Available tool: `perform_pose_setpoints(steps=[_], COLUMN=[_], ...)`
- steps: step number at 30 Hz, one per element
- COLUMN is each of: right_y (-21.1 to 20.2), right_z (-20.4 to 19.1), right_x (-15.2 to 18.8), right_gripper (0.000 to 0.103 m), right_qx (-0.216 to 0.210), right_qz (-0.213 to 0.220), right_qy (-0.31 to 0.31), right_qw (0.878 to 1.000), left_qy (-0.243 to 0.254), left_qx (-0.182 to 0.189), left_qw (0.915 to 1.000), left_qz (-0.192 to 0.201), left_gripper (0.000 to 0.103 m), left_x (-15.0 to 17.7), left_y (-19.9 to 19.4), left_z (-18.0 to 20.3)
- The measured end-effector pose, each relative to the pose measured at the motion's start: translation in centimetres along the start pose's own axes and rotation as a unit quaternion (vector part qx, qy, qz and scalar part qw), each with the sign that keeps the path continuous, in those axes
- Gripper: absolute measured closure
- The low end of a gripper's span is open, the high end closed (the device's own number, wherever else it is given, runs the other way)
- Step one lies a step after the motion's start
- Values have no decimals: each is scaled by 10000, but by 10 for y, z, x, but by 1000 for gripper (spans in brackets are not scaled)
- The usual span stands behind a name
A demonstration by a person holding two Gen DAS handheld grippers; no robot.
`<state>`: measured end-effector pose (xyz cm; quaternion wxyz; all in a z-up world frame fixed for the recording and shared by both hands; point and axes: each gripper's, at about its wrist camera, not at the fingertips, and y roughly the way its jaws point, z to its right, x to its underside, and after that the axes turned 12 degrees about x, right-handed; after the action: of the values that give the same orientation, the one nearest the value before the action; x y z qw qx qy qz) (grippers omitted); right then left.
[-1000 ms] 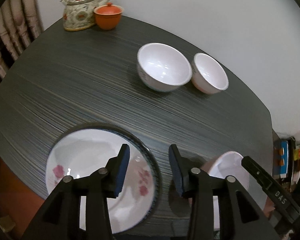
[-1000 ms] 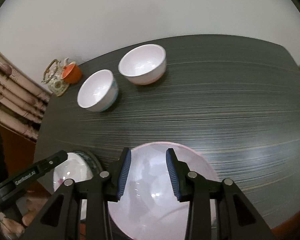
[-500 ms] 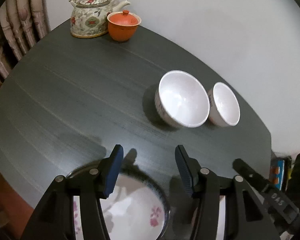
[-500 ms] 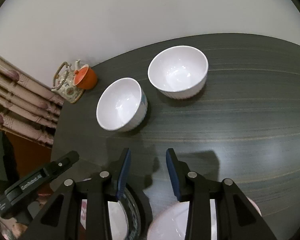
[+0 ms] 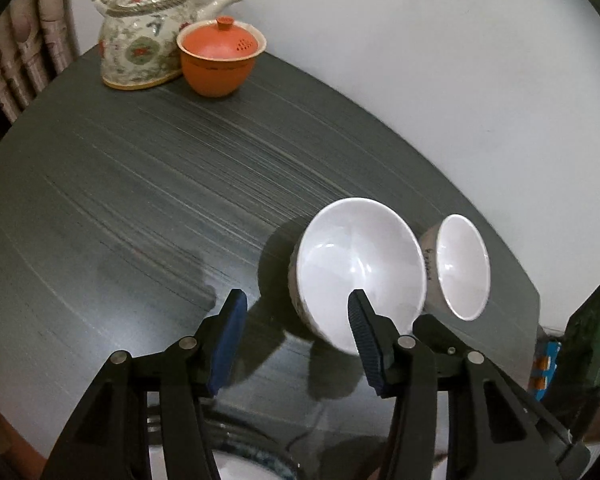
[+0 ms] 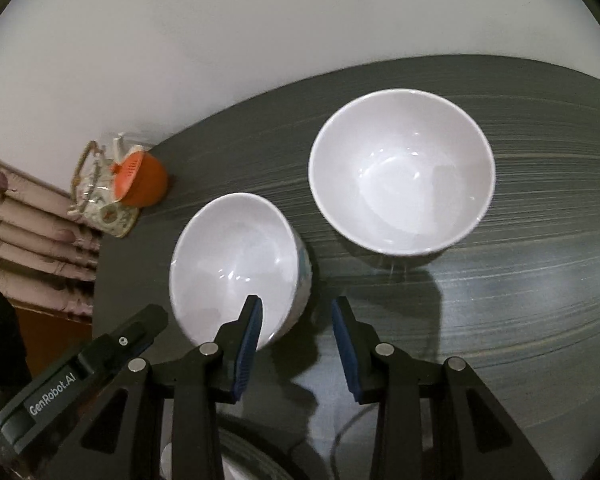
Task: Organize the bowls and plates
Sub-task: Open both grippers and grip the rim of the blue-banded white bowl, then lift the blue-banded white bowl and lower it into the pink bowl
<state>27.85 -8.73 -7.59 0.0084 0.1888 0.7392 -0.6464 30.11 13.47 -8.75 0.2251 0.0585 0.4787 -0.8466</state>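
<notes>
Two white bowls stand side by side on the dark table. The patterned bowl (image 5: 356,272) (image 6: 236,264) is nearest; the plain bowl (image 5: 460,268) (image 6: 400,172) sits just beyond it. My left gripper (image 5: 296,332) hovers at the patterned bowl's near edge, jaws closing a little, its pads not touching the bowl. My right gripper (image 6: 296,336) is open over bare table, its left fingertip (image 6: 252,320) in front of the same bowl's rim. A dark-rimmed plate (image 5: 260,460) (image 6: 252,452) peeks out under the fingers at the bottom edge.
A flowered teapot (image 5: 148,28) (image 6: 100,200) and an orange lidded cup (image 5: 220,60) (image 6: 140,180) stand at the far corner by the wall. The left gripper's body (image 6: 80,376) shows low left in the right wrist view. The table's (image 5: 120,200) far edge meets a white wall.
Both grippers have moved forward and lower, from above the plates to the two bowls; the plates have slid to the bottom edge. The left jaws stand wider than a second ago.
</notes>
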Motion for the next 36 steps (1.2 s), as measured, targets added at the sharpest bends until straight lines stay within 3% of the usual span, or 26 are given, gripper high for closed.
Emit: perform_pose_setpoints(steps=[7, 9, 11, 15, 26, 36], right_y=[22, 27, 29, 34, 11, -55], right_z=[-4, -5, -4, -6, -2, 4], right_x=[-9, -10, -11, -10, 14, 46], right_gripper=[66, 66, 79, 86, 87, 87], right_qx=[100, 100, 80, -30, -117, -294], right_qz=[-47, -61, -48, -121, -120, 259], right_qy=[-45, -38, -19, -45, -69, -205], right_qw=[9999, 9999, 10000, 9999, 9998, 9990], left_qy=[-168, -176, -216, -268, -140, 135], left_qx=[-64, -76, -67, 58, 24, 74], left_qw=[9997, 9996, 9995, 9993, 9997, 9997], left_qz=[-166, -195, -234, -268, -194, 186], left_gripper=[62, 69, 77, 91, 91, 91], left_x=[-6, -6, -5, 0, 30, 67], left_y=[30, 36, 42, 48, 22, -33], left_z=[-8, -10, -12, -16, -8, 22])
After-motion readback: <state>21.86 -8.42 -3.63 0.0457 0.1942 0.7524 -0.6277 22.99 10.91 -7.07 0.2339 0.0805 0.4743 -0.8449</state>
